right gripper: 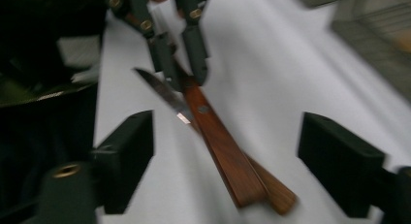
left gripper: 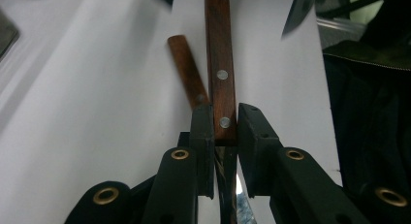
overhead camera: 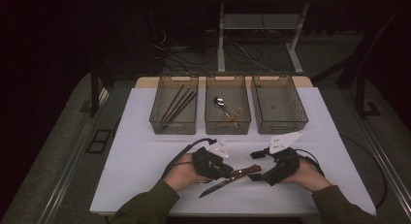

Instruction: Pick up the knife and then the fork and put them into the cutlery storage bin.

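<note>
we see the left gripper (left gripper: 225, 124) fingers clamp a wooden-handled knife (left gripper: 220, 64), while the right gripper (right gripper: 225, 161) fingers stand open around its handle end.

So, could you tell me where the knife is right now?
In the high view the knife sits near the table's front edge, clamped in the left gripper, the right gripper alongside.
</note>
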Demonstrator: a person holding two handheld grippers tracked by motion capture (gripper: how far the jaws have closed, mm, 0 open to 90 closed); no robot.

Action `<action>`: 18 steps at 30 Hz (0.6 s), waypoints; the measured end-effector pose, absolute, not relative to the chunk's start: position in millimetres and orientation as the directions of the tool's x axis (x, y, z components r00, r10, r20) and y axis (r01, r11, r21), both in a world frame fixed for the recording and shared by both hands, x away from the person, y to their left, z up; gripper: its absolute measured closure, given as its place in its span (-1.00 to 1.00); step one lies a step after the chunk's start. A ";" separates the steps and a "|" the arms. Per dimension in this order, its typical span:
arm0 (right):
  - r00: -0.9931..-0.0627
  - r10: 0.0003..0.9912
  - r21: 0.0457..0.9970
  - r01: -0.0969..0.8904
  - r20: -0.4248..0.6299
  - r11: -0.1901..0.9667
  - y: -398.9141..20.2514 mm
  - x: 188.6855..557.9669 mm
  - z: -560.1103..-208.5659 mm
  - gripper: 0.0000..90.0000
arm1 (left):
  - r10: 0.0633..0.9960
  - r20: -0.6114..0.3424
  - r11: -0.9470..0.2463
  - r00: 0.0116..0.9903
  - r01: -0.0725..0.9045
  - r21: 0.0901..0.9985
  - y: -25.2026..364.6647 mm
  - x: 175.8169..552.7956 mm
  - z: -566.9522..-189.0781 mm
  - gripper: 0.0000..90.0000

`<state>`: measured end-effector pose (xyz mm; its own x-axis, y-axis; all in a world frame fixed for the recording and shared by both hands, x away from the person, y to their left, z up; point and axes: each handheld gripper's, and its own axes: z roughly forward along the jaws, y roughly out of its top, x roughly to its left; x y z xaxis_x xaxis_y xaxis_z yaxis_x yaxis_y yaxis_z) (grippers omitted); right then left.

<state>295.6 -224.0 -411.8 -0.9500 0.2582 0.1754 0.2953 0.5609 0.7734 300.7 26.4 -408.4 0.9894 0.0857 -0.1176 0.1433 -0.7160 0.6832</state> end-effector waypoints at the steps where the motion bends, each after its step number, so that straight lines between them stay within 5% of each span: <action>1: -0.955 0.235 0.766 0.286 0.180 0.576 -218.4 296.5 -412.1 -0.40 | 0.073 -0.109 -0.719 0.991 0.128 0.683 25.4 301.0 -407.3 0.73; 11: -0.986 0.097 0.700 0.166 0.137 0.694 -188.1 306.0 -423.5 0.35 | 0.032 -0.099 -0.722 0.995 0.091 0.686 28.0 299.7 -403.0 0.73; 18: -0.987 0.066 0.696 0.150 0.147 0.702 -187.0 304.2 -423.7 0.59 | 0.014 -0.104 -0.726 0.995 0.081 0.682 26.3 298.9 -404.5 0.73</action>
